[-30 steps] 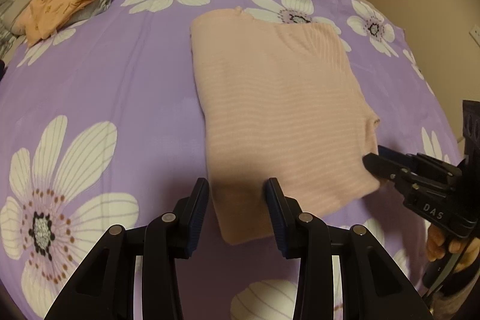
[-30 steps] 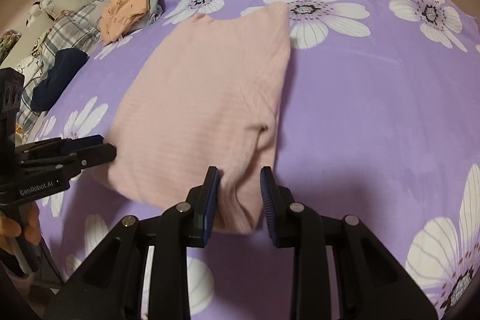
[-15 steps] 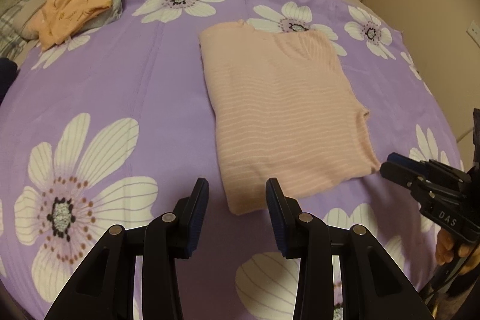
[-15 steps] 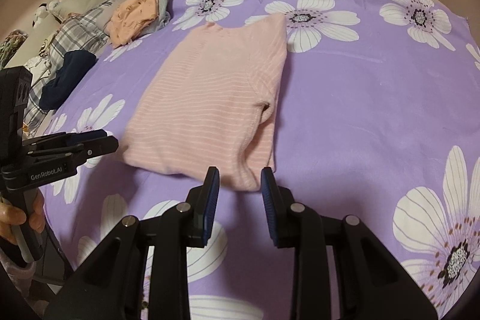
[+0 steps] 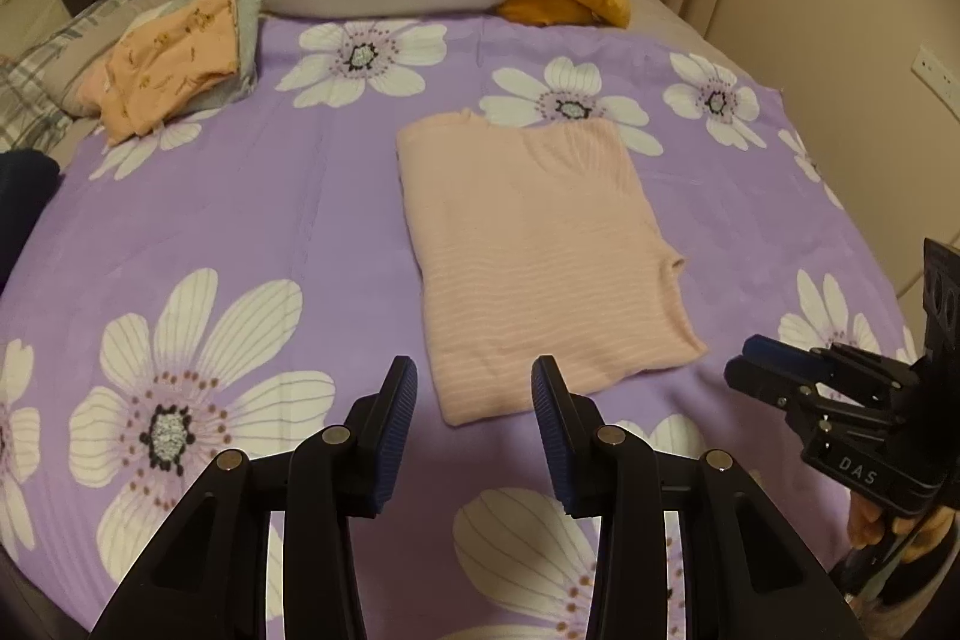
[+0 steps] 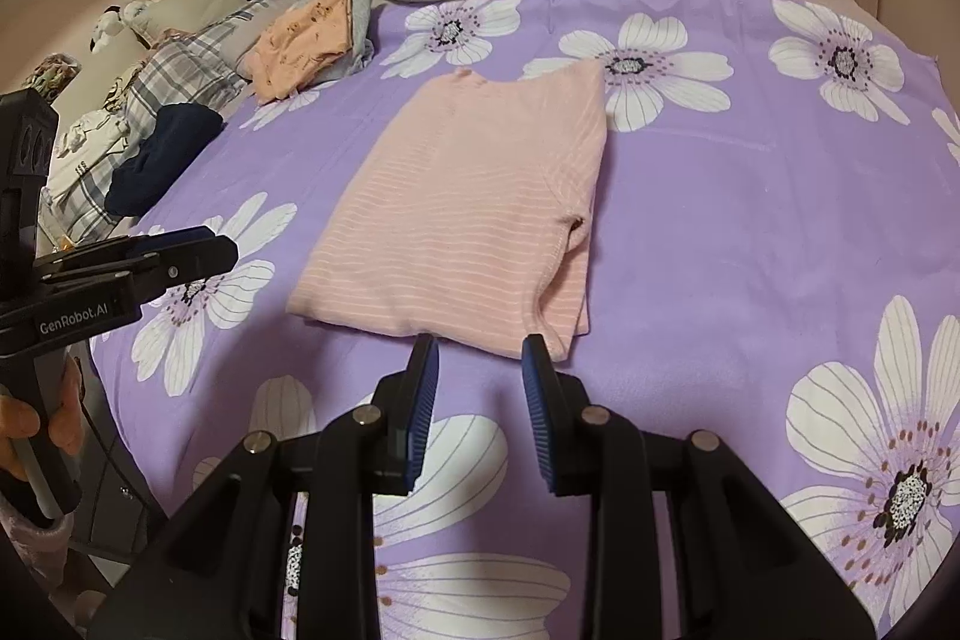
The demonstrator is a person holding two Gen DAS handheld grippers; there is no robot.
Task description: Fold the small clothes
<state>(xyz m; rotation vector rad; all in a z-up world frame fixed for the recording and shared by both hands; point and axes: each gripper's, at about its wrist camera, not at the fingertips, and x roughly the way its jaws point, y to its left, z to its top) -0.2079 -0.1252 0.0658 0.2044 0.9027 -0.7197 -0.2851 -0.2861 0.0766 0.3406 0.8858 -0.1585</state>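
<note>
A pink striped top (image 5: 540,256) was seen lying flat at the centre of the frame on the floral purple bedspread (image 5: 240,232), apparently already folded lengthwise. The left gripper (image 5: 474,400) and right gripper (image 6: 479,376) were held spread and empty, just short of its near hem. The knit was judged soft, light and limp, best pinched at the near corners.

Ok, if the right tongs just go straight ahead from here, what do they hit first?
Probably the near hem of the pink striped top; the right tongs are open, just short of it above the floral bedspread.
</note>
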